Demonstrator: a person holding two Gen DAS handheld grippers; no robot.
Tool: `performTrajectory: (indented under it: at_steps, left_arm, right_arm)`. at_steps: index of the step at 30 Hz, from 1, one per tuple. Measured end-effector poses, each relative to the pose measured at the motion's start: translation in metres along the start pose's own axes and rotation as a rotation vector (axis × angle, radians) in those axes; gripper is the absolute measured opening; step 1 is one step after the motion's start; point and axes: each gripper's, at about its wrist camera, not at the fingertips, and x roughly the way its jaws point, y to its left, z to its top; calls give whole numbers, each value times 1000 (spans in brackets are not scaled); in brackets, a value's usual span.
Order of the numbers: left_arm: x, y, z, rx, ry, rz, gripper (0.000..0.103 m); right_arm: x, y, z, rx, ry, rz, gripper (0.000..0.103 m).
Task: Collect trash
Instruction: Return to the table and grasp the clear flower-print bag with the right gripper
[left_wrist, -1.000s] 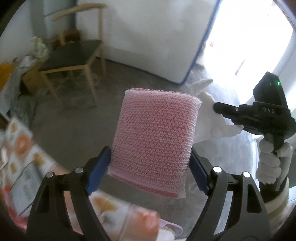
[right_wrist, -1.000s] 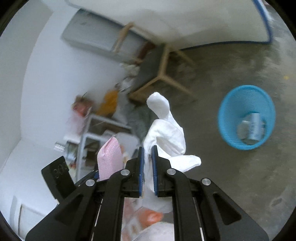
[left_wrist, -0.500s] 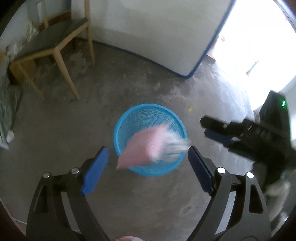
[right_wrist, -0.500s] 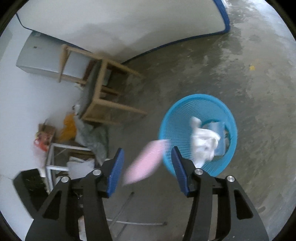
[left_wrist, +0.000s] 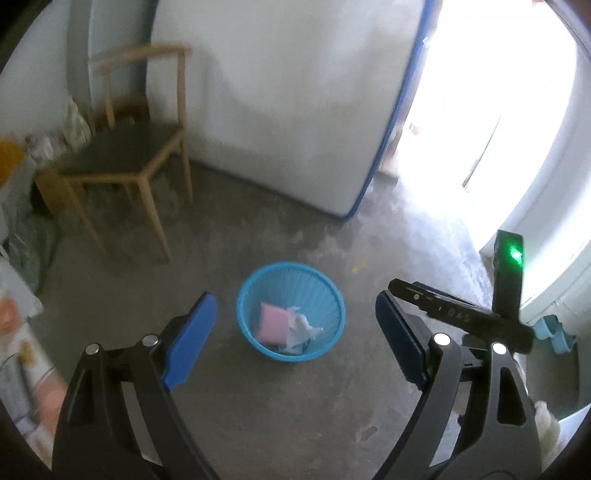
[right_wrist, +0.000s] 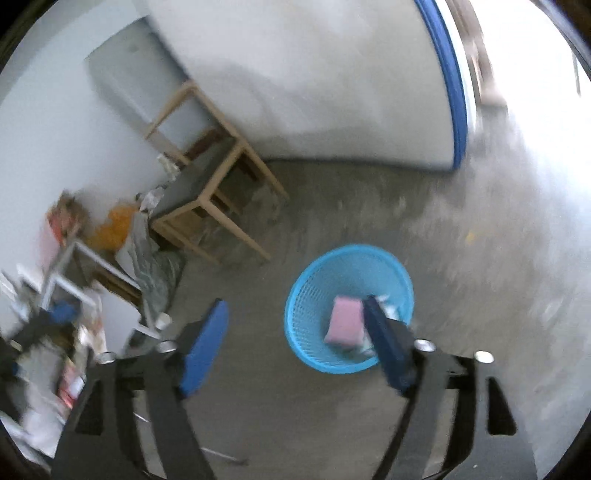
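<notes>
A blue mesh basket (left_wrist: 325, 291) (right_wrist: 306, 295) stands on the concrete floor. Inside it lie a pink sponge cloth (left_wrist: 271, 322) (right_wrist: 345, 319), crumpled white tissue (left_wrist: 303, 326) and a pale blue carton, mostly hidden. My left gripper (left_wrist: 293, 332) hangs well above the basket, open, with nothing between its blue pads. My right gripper (right_wrist: 295, 341) is also high above the floor; its jaws are opening and hold nothing. Its right finger covers part of the basket. The right gripper's body (left_wrist: 461, 314) shows at the right in the left wrist view.
A wooden chair (left_wrist: 125, 155) (right_wrist: 210, 181) stands left of the basket by a white, blue-edged mattress (left_wrist: 295, 92) (right_wrist: 332, 74) leaning on the wall. Bags and clutter (right_wrist: 122, 229) sit by a white rack (right_wrist: 74, 273) at the left. A bright doorway (left_wrist: 480, 110) lies to the right.
The left gripper let go of the pink cloth and the right gripper opened off the white tissue; both fell into the basket. Both views swung from the clutter toward the floor.
</notes>
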Motion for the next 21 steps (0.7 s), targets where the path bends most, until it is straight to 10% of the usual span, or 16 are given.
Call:
performTrajectory:
  at_steps: [11, 21]
  left_arm:
    - [-170, 17, -112, -55, -151, 226, 86]
    - [-254, 92, -180, -363, -193, 427, 86]
  right_arm:
    - [-87, 126, -43, -357, -79, -16, 97]
    - [-92, 281, -109, -649, 24, 93, 96]
